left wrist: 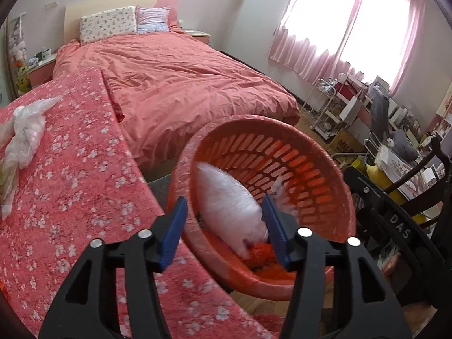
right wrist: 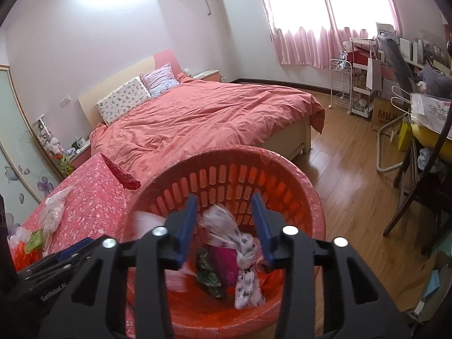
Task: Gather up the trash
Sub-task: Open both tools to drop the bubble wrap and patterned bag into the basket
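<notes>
An orange slotted trash basket (left wrist: 296,152) with a clear liner stands beside a table covered in red floral cloth (left wrist: 70,183). My left gripper (left wrist: 226,226) is open over the basket's near rim; a blurred white plastic bag (left wrist: 228,209) is between its blue fingers, falling into the basket. My right gripper (right wrist: 226,226) is open above the basket (right wrist: 296,186); a spotted white bag (right wrist: 243,254), dark wrappers and a pink piece lie inside. A crumpled clear bag (left wrist: 25,135) lies on the table, also in the right wrist view (right wrist: 53,214), with orange and green scraps (right wrist: 25,243) near it.
A bed with a coral duvet (left wrist: 183,79) lies behind the table. Wood floor (right wrist: 347,169) runs to the right of the basket. A dark wooden chair (right wrist: 418,197), a white wire cart (right wrist: 341,84), boxes and shelves crowd the right wall under pink curtains.
</notes>
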`<state>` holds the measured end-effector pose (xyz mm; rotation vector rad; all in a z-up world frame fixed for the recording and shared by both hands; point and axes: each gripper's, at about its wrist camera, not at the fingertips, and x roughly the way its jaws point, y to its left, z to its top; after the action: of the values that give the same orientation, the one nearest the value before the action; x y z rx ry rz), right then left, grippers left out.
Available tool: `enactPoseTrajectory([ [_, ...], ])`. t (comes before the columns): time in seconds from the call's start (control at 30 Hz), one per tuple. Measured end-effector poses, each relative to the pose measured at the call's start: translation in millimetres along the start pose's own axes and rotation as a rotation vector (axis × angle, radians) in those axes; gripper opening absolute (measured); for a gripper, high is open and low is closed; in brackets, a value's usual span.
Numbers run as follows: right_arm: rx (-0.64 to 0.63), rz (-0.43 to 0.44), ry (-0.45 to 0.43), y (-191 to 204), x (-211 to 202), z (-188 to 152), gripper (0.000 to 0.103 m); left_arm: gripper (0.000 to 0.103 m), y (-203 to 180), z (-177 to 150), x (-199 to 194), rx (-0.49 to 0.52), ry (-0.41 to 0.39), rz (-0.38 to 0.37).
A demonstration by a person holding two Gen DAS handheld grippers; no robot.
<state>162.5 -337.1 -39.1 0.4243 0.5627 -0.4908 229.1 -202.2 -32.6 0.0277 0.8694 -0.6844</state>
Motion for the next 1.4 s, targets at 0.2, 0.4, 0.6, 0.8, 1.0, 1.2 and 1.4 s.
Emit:
enactPoseTrajectory([
  [0.2,-0.040,-0.025,-0.022,7,-6,-4,0.068,0.070,19,-3,-12,-0.022,-0.016,0.069],
  [0.4,-0.083,-0.016,-0.014,23,-12,-10,0.069,0.075,44,-11,-33,-0.022,-0.038,0.150],
  [0.6,-0.141,0.012,-0.007,49,-21,-19,0.069,0.075,74,-22,-64,-0.040,-0.070,0.215],
  [0.8,-0.191,0.055,0.000,80,-32,-28,0.069,0.076,107,-32,-97,-0.079,-0.103,0.268],
  [1.0,-0.242,0.103,0.007,115,-44,-40,0.071,0.079,150,-55,-141,-0.128,-0.156,0.344],
  [1.2,-0.296,0.143,0.021,146,-51,-54,0.072,0.082,200,-84,-179,-0.180,-0.197,0.429],
  [1.4,-0.335,0.177,0.051,176,-51,-69,0.072,0.082,231,-99,-181,-0.226,-0.163,0.457],
])
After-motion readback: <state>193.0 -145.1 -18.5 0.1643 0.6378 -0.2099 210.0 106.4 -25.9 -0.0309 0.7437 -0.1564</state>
